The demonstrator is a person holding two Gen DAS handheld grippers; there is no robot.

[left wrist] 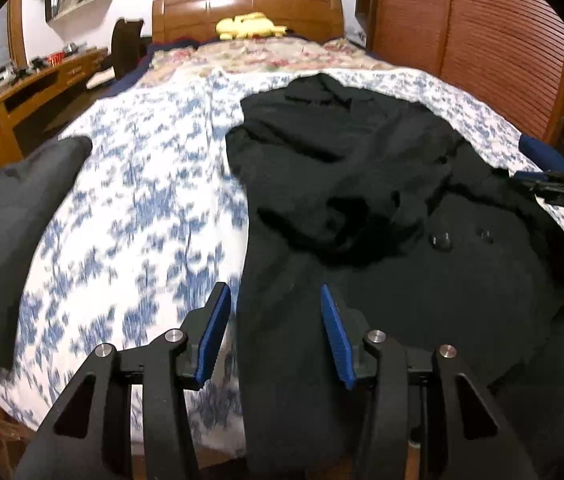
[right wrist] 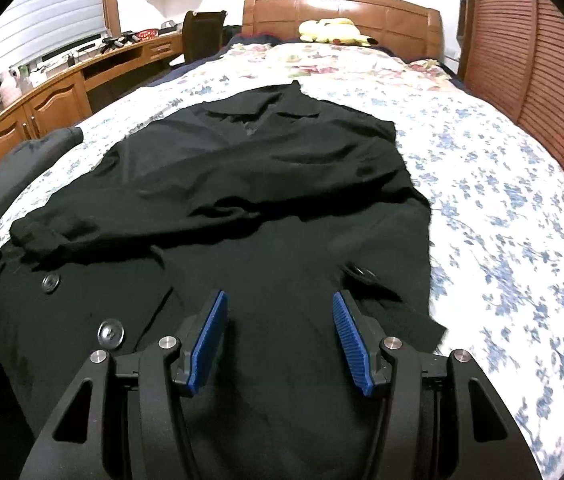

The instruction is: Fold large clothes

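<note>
Nearest, the left gripper (left wrist: 271, 336) and the right gripper (right wrist: 279, 344) both hover with jaws spread wide, holding nothing, above the lower part of a black coat (right wrist: 241, 208). The coat lies spread on the blue-flowered bed (right wrist: 502, 208), collar toward the wooden headboard (right wrist: 342, 8), where a yellow plush toy (right wrist: 332, 30) rests.

Even, fairly bright indoor lighting is recorded. Motion blur is noted across the blue-and-white floral bedspread (left wrist: 133, 208) in the left wrist view; the right wrist view is sharper. Strong fisheye bending and black vignetted corners are observed. Detail in the black buttoned coat (right wrist: 241, 208) is largely lost.
</note>
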